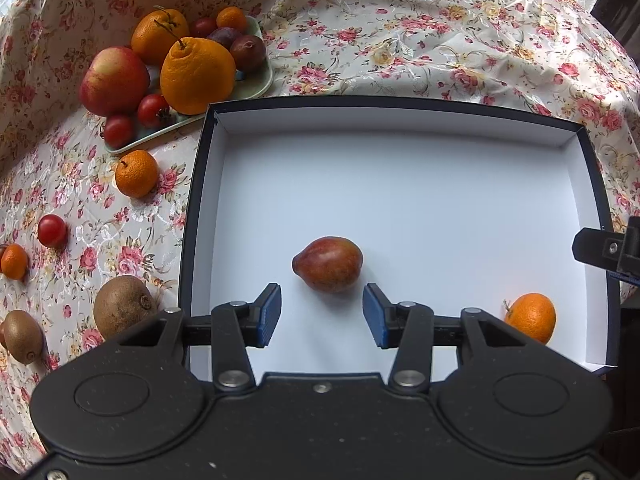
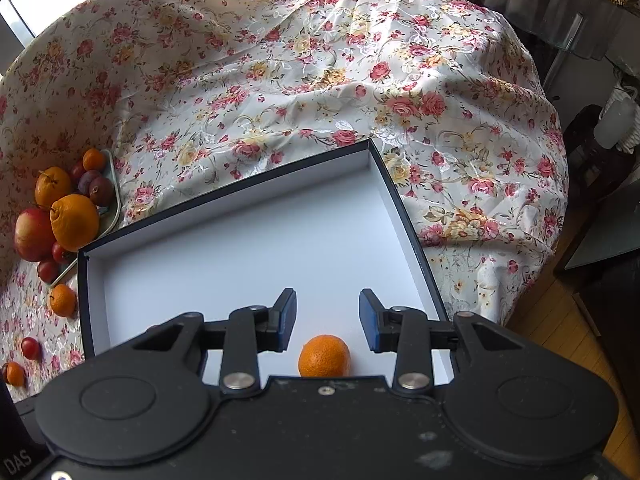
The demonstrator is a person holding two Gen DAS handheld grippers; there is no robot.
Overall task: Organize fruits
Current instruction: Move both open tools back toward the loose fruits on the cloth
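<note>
On the far left of the counter (image 1: 400, 28), under its rose-print cloth, two brown kiwis (image 1: 120, 306) lie beside a small mandarin (image 1: 14, 261) and a red cherry tomato (image 1: 52, 230). Behind them a pale green plate (image 1: 260, 80) is heaped with a red apple (image 1: 114, 80), two large stemmed oranges (image 1: 197, 76), dark plums (image 1: 247, 53) and more tomatoes (another mandarin (image 1: 136, 173) sits just off its rim). Right of the plate is a dark-edged box (image 1: 400, 118) with a white floor. On that floor lies a reddish-brown, pear-shaped fruit (image 1: 328, 264) with a glossy, mottled skin, its pointed end toward the left. The left claw (image 1: 322, 316) hangs just short of it, jaws parted, nothing between the blue pads. Further right, near the box's right wall, a pebbly-skinned mandarin (image 2: 324, 356) rests below the right claw (image 2: 328, 320), which is likewise released and not touching it.
</note>
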